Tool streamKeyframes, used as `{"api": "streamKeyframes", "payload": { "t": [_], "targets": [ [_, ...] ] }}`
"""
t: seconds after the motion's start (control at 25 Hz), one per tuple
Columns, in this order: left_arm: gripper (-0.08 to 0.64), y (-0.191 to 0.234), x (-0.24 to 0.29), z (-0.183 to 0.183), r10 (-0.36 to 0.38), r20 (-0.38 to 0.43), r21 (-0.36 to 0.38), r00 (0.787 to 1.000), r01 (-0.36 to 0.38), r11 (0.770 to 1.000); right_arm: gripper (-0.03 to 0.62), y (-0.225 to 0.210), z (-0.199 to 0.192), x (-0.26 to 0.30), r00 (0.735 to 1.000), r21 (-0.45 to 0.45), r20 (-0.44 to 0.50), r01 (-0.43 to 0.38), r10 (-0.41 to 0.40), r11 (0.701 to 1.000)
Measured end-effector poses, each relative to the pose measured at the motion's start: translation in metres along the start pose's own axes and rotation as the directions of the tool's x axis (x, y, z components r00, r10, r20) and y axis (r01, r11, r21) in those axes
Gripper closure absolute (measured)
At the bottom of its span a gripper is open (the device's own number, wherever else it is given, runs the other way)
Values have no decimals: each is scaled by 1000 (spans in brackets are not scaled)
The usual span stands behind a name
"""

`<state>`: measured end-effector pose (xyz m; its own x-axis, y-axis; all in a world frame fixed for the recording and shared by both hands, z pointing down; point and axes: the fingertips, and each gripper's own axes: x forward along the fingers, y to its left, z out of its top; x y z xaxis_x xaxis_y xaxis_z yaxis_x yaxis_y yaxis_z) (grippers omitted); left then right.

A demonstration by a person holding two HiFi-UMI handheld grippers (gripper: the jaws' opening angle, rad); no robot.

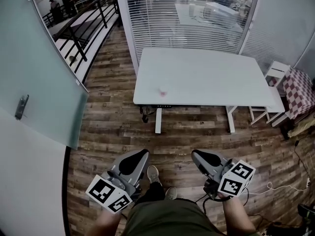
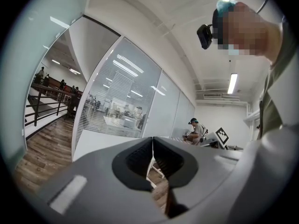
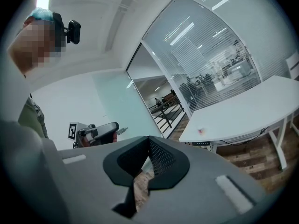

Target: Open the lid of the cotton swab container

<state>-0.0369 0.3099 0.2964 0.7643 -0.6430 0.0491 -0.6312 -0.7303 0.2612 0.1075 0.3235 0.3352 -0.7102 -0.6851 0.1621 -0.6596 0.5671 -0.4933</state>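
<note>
A small pinkish-white cotton swab container (image 1: pixel 162 90) stands near the front left edge of the white table (image 1: pixel 206 75), far ahead of me. It also shows as a tiny spot (image 3: pixel 201 131) in the right gripper view. Low in the head view, over the wooden floor near my feet, are my left gripper (image 1: pixel 139 155) and right gripper (image 1: pixel 198 155), well short of the table. Both point roughly level with the jaws shut and nothing between them, as the left gripper (image 2: pixel 153 139) and right gripper (image 3: pixel 148 138) views show. The container's lid is too small to make out.
A glass wall with blinds (image 1: pixel 187 18) runs behind the table. A frosted glass panel (image 1: pixel 34 82) stands at the left. At the right are a white chair (image 1: pixel 275 73) and a checked cloth (image 1: pixel 297 90). Cables (image 1: pixel 275 186) lie on the floor at the right.
</note>
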Motion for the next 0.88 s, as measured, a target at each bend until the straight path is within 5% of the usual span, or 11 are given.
{"api": "streamKeyframes", "payload": {
  "t": [0.88],
  "targets": [
    [551, 113, 66, 1, -48, -59, -60, 997, 44, 997, 582, -54, 28, 110, 998, 37, -21, 55, -54, 998]
  ]
}}
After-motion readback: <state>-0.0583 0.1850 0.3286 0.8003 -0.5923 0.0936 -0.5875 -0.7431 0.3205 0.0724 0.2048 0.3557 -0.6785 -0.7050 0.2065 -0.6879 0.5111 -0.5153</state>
